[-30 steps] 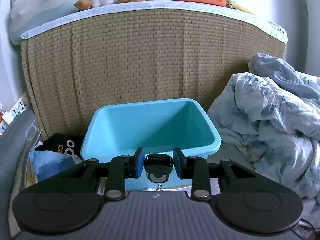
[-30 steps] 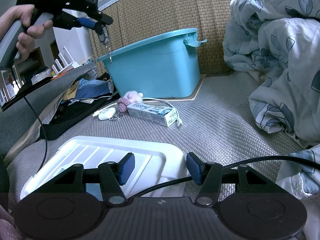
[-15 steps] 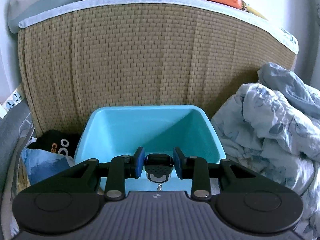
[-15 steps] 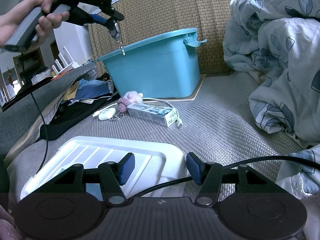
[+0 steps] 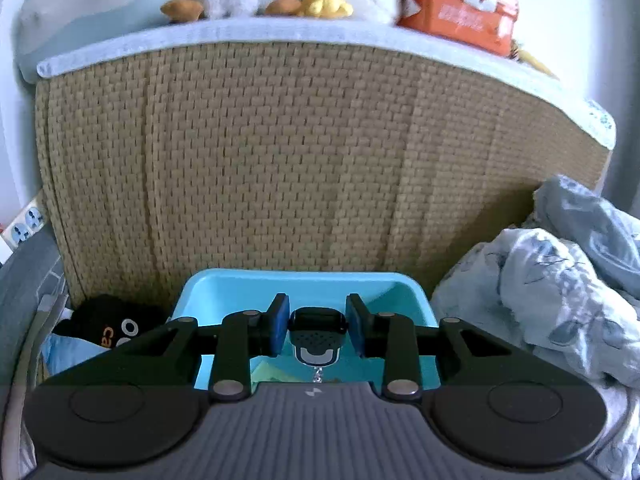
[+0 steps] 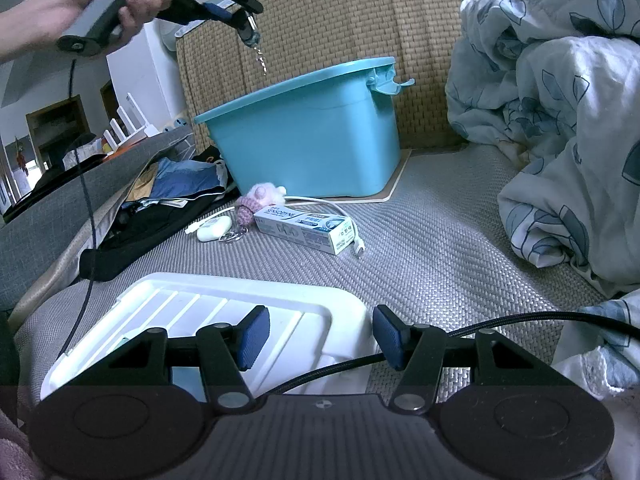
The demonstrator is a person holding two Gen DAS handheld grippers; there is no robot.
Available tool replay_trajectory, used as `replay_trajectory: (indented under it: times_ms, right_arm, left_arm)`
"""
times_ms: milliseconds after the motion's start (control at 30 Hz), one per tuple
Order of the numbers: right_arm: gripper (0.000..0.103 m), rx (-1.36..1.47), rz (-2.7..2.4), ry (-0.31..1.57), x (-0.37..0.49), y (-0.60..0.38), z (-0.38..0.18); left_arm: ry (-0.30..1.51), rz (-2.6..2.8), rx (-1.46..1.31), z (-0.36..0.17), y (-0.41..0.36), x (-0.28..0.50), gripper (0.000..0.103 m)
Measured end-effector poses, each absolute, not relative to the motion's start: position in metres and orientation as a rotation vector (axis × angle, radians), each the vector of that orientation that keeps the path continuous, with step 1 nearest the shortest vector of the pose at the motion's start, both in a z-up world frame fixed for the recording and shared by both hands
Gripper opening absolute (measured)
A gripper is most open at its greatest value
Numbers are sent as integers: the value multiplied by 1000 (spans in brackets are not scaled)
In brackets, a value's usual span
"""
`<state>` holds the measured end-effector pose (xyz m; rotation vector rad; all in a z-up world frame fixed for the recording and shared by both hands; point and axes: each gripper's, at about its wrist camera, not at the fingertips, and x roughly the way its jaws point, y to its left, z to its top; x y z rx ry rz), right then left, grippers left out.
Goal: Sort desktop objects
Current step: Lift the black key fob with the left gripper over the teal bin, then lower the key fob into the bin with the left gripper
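Note:
My left gripper [image 5: 318,328] is shut on a small black key fob [image 5: 318,338] with a short chain hanging under it. In the right wrist view a hand carries this left gripper [image 6: 248,26] above the left part of the turquoise bin [image 6: 304,132], and the chain dangles over the rim. In the left wrist view the bin [image 5: 304,278] lies right beneath the fob. My right gripper [image 6: 316,336] stands open and empty, low over a white ribbed lid [image 6: 200,308]. A toothpaste box [image 6: 308,228], a pink knitted charm [image 6: 252,204] and a white case [image 6: 214,228] lie on the mat.
A woven headboard [image 5: 280,160] rises behind the bin, with plush toys and an orange first-aid box [image 5: 456,8] on top. A crumpled leaf-print duvet [image 6: 560,120] fills the right. Dark clothes [image 6: 160,200] are piled at the left. A black cable [image 6: 500,324] crosses by my right gripper.
The left gripper has risen and moved forward with the fob, from beside the bin's left rim to above its opening. The right gripper has stayed still.

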<state>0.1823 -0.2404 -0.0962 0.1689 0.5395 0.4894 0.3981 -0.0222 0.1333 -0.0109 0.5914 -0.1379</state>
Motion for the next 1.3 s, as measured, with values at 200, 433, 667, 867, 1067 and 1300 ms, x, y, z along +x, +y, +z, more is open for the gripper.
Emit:
replay_trajectory:
  times_ms: [200,433,667,867,1067,1300]
  right_arm:
    - [61,170,489,538,182,-240,-96]
    - [61,176,492,537,182,-241,-97]
    - [61,182,494,537,183,-242,-97]
    - [61,186,494,537,184,-242,-97]
    - [61,186,494,537,185,-241,-97]
    - [61,188,495,536,184,-242,-97]
  left_arm:
    - [642,-86,20,105,-28,426,35]
    - [761,-49,-13,65,-32,454,35]
    - [857,-45,-23,36,-35,471,35]
    - [883,-47,-13,26,-36,476,35]
    - [902,-47,-16,20,-36,484,35]
    - [927,-50,-6,13,-40,489,35]
